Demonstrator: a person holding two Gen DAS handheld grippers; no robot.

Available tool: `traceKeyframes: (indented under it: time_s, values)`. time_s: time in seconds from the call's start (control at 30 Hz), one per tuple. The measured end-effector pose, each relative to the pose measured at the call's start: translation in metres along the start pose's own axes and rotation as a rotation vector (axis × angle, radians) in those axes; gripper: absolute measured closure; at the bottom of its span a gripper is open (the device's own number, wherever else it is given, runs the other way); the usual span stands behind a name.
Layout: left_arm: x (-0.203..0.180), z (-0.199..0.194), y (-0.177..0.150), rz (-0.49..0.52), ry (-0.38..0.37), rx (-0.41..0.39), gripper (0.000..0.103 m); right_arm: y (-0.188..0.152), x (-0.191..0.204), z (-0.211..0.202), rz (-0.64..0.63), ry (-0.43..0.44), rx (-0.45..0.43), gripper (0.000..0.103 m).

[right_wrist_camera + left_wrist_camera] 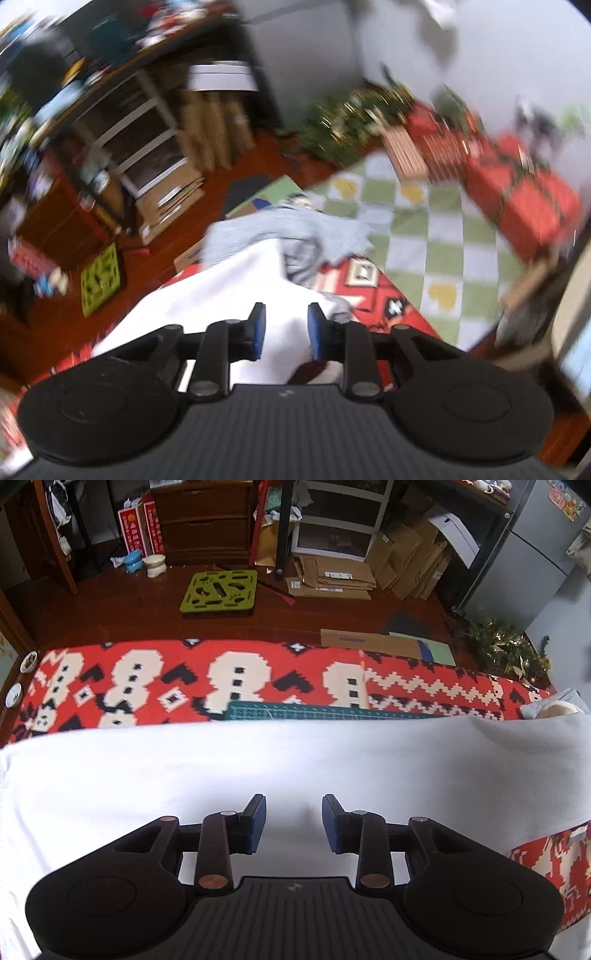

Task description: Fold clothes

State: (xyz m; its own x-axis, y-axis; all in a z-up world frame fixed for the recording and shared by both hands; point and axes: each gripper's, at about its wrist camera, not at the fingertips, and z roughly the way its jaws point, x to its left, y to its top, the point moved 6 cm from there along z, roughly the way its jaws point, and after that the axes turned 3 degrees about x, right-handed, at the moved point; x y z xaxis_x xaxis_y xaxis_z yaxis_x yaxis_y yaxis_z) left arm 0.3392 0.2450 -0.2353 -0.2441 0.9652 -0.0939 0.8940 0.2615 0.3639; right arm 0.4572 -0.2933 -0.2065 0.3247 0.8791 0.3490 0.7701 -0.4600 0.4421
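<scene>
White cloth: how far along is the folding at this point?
Done: the white cloth lies spread flat on the red patterned cover. In hand: nothing; the left gripper and right gripper are open above it. Left: its folds, plus the crumpled grey garment.

No text can be read for certain. The red boxes (142, 526) at eleven o'clock bear characters too small to read. Labels on the cardboard (332, 578) are illegible too.
</scene>
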Motion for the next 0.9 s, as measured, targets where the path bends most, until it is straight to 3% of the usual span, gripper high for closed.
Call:
traceKeyframes:
  time_s: [0.17,0.33,0.37,0.4,0.43,0.5,0.67,0.8,0.9]
  values:
    - [-0.015,0.006,-0.006,-0.014,-0.012,0.026,0.069,0.005,-0.048,0.029,0.208,0.074,0.059,0.071]
    - [-0.028,0.006,-0.008,-0.021,-0.042,0.036,0.068,-0.008,-0.056,0.059,0.301,0.105,0.094,0.073]
    - [-0.031,0.005,-0.008,-0.021,-0.051,0.037,0.068,-0.011,-0.054,0.063,0.297,0.104,0.097,0.077]
    - [-0.034,0.004,-0.007,-0.022,-0.062,0.036,0.068,-0.012,-0.050,0.065,0.289,0.106,0.095,0.095]
    - [-0.037,0.003,-0.006,-0.025,-0.075,0.035,0.068,-0.013,-0.046,0.066,0.278,0.105,0.091,0.100]
    - [-0.045,-0.002,-0.002,-0.044,-0.121,0.034,0.068,-0.012,-0.033,0.056,0.237,0.112,0.059,0.100]
    - [-0.073,-0.026,0.014,-0.124,-0.319,0.028,0.068,-0.013,0.027,-0.004,0.046,0.259,-0.038,0.100]
    - [-0.098,-0.046,0.023,-0.167,-0.507,0.044,0.064,-0.033,0.091,-0.042,-0.163,0.389,-0.025,0.100]
    - [-0.106,-0.059,0.027,-0.221,-0.635,0.047,0.055,-0.061,0.134,-0.057,-0.308,0.458,0.013,0.100]
